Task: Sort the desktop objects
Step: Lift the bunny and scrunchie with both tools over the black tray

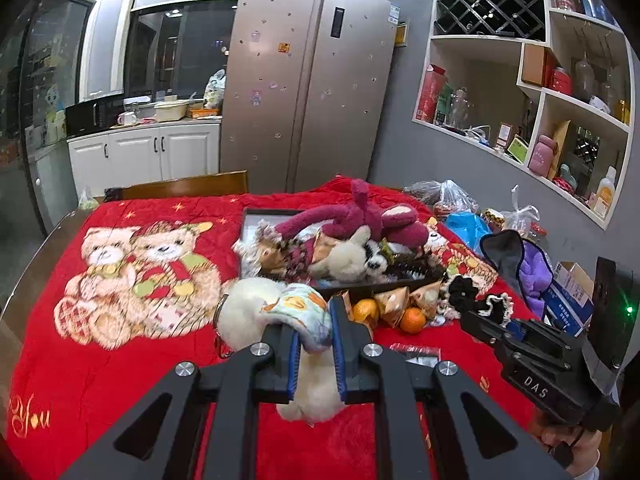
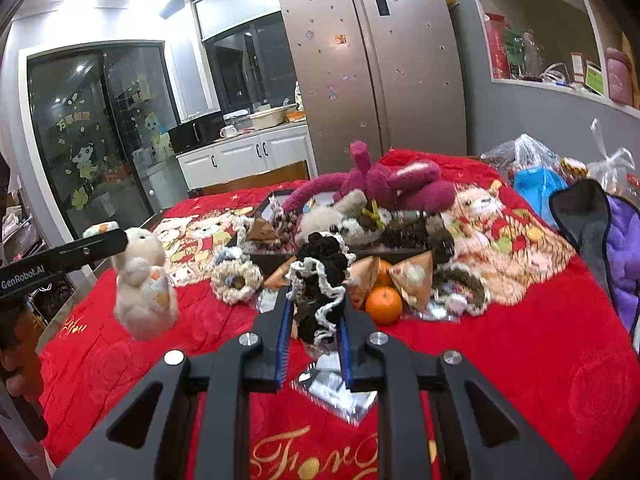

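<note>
just in front of the black tray [image 1: 360, 289] heaped with plush toys, both claws hold their loads above the red blanket: the left claw [image 1: 314, 330] is clamped on a white plush toy [image 1: 256, 312] by its patterned cloth, the right claw [image 2: 312, 312] on a black crocheted piece [image 2: 320, 280]. judging by this, carry each load clear over the tray's near rim before letting go, since the oranges [image 2: 383, 304] sit beside that rim.

White plush toy [image 1: 256, 312] in patterned cloth, lifted off the red blanket [image 1: 120, 380], clamped in left gripper [image 1: 314, 344]. Black-and-white frilly scrunchie [image 2: 320, 280] held in right gripper [image 2: 314, 340]. Two oranges [image 2: 383, 305] near the dark tray [image 1: 376, 286] heaped with plush toys.
</note>
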Tool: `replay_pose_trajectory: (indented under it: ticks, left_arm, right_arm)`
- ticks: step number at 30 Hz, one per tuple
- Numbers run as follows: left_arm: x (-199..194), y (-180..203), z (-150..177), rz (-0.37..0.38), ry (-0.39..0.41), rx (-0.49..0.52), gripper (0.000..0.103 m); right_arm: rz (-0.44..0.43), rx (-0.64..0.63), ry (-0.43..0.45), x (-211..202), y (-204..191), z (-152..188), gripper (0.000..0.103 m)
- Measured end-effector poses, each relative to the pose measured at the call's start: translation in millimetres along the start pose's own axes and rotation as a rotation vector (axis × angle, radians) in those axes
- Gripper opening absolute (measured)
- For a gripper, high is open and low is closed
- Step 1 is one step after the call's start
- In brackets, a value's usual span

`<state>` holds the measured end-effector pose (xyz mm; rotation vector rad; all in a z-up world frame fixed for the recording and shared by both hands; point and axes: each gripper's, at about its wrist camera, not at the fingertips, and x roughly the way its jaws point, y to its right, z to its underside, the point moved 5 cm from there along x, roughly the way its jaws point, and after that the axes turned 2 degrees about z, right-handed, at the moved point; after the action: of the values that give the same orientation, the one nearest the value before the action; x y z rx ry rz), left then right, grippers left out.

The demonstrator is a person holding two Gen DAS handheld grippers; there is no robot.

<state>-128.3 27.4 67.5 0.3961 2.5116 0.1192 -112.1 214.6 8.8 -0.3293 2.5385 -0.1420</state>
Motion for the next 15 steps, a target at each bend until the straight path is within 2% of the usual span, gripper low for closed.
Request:
replay_pose_trajectory:
  ticks: [4, 8, 15]
  left_arm:
    - [11.9, 10.1, -34.2, 0.001, 0.019, 0.035, 0.014]
    - [28.1, 13.3, -69.2, -0.054, 0.05, 0.053, 0.014]
    - [78.5, 4.9, -102.6, -0.09, 0.034, 0.034, 0.014]
  right_arm:
    - [-0.006, -0.039, 0.01, 6.8, -9.2, -34.0, 0.021]
    - [-0.003, -0.066, 0.031, 14.2, -14.7, -76.6, 0.021]
    - [0.008, -0.083, 0.024, 56.1, -14.9, -132.5, 0.021]
